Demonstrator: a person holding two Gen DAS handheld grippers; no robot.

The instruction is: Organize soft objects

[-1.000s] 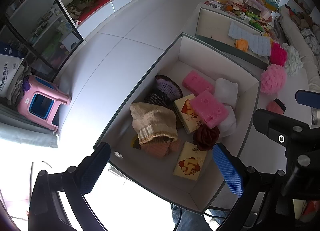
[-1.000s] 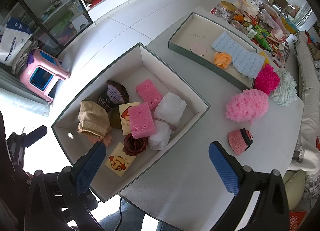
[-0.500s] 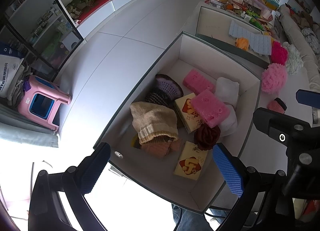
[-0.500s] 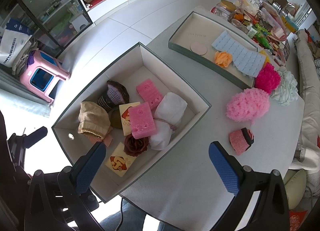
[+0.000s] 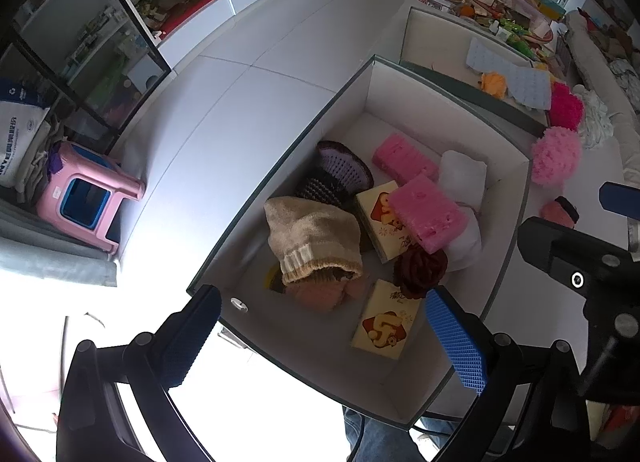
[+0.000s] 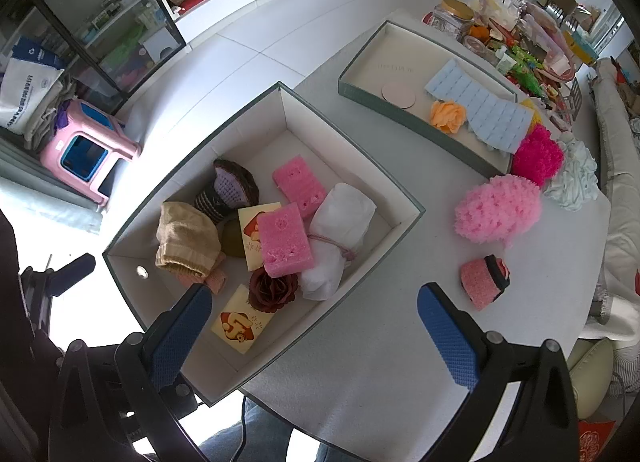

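Note:
A deep white box [image 6: 352, 166] [image 5: 444, 90] on the table holds soft things: a beige knit hat [image 6: 186, 238] [image 5: 312, 236], two pink sponges [image 6: 284, 238] [image 5: 426, 212], a white cloth bundle [image 6: 340, 230], a dark red fabric rose [image 6: 272, 290] [image 5: 420, 268] and yellow tissue packs [image 6: 238, 324]. Outside it lie a pink fluffy ball [image 6: 496, 208] and a small pink roll with a black band [image 6: 484, 276]. My left gripper [image 5: 324, 336] is open and empty above the box's near end. My right gripper [image 6: 316, 332] is open and empty above the box's near right corner.
A shallow green tray [image 6: 360, 74] at the back holds a blue bubble sheet [image 6: 480, 110], an orange flower [image 6: 448, 114] and a round pad. A magenta pom [image 6: 536, 156] and pale blue cloth [image 6: 572, 178] lie beside it. A pink stool [image 6: 86, 148] stands on the floor left.
Both grippers stay open and almost still. The view has drifted very slightly; nothing in the box or on the table has moved.

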